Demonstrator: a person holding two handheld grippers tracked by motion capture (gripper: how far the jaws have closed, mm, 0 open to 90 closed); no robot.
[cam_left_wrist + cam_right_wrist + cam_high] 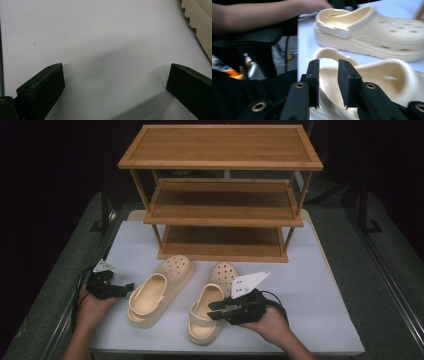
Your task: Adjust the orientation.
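My right gripper (216, 310), jaws slightly apart and empty, lies level, pointing to 9 o'clock over the cream foam clog (209, 303); my left gripper (126, 289) rests wide open on the white tabletop (310, 290).

Dark-curtained lab: white tabletop (320, 270), stands

Two clogs lie side by side on the table (320, 285), toes toward the three-tier rack (222, 195) standing behind them at the far edge: the left clog (160, 290) sits a touch farther back, the right clog (210, 307) nearer the front. The left gripper (117, 290) rests just left of the left clog's heel. The right gripper (217, 310) comes in from the right at the right clog's heel opening, perhaps just over its rim.
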